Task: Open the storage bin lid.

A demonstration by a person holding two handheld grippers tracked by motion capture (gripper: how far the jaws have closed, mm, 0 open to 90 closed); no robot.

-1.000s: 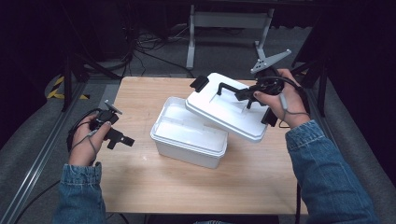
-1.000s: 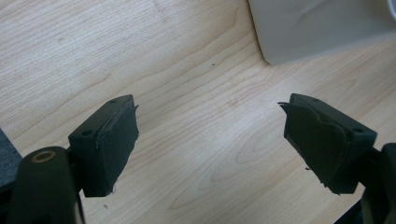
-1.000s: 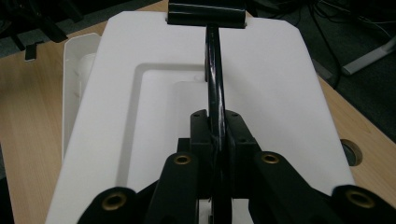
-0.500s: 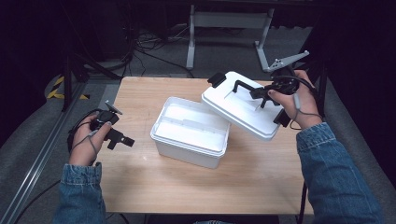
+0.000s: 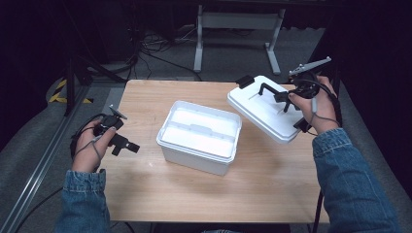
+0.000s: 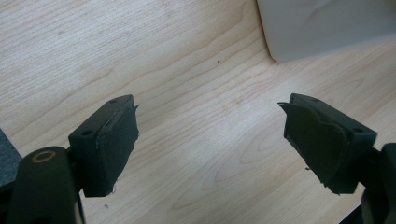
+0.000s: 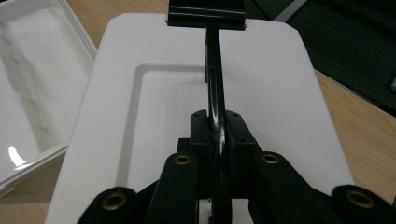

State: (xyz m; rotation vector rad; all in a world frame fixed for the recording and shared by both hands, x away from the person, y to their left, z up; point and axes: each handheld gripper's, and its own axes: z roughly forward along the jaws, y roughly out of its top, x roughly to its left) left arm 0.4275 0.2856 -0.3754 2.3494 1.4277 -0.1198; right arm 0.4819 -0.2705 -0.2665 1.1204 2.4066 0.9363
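High view: we hold the right gripper [image 5: 290, 100] raised over the table's [image 5: 145, 189] far right corner, wrist bent inward, jaws clamped on the black handle [image 5: 268, 90] of the white lid [image 5: 260, 112]. The lid hangs tilted beneath it, clear of the open white box [image 5: 200, 137] to its left. Our left hand [image 5: 90, 145] rests at the table edge, the left gripper [image 5: 124, 144] pointing toward the box.

Left gripper view: jaws spread wide over bare wood, the box corner [image 6: 327, 25] ahead.

Right gripper view: jaws pinch the handle [image 7: 214, 88]; the lid [image 7: 280, 93] lies directly below.
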